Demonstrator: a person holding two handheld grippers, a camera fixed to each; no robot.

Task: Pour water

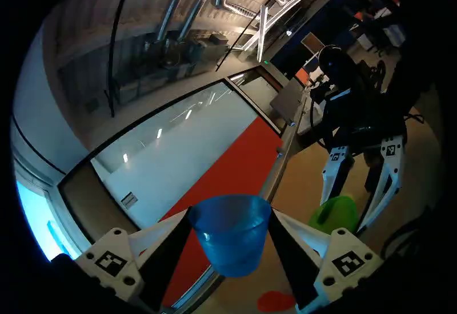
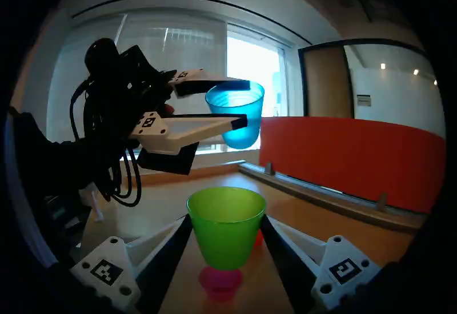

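Note:
In the left gripper view a translucent blue cup [image 1: 230, 240] sits between the fingers of my left gripper [image 1: 230, 222], which is shut on it. The right gripper view shows that blue cup [image 2: 236, 114] raised high, nearly upright, in my left gripper [image 2: 244, 104], above and beyond a green cup [image 2: 227, 234]. My right gripper [image 2: 227, 222] is shut on the green cup, just over the wooden table [image 2: 320, 222]. From the left gripper view, the green cup [image 1: 334, 214] appears in my right gripper [image 1: 344, 211] to the right. I see no water.
A small pink cup [image 2: 220, 282] stands on the table right below the green cup, with something orange [image 2: 258, 237] behind it. A red partition [image 2: 354, 154] runs along the table's far edge. A person's dark sleeve and cables [image 2: 108, 125] are at left.

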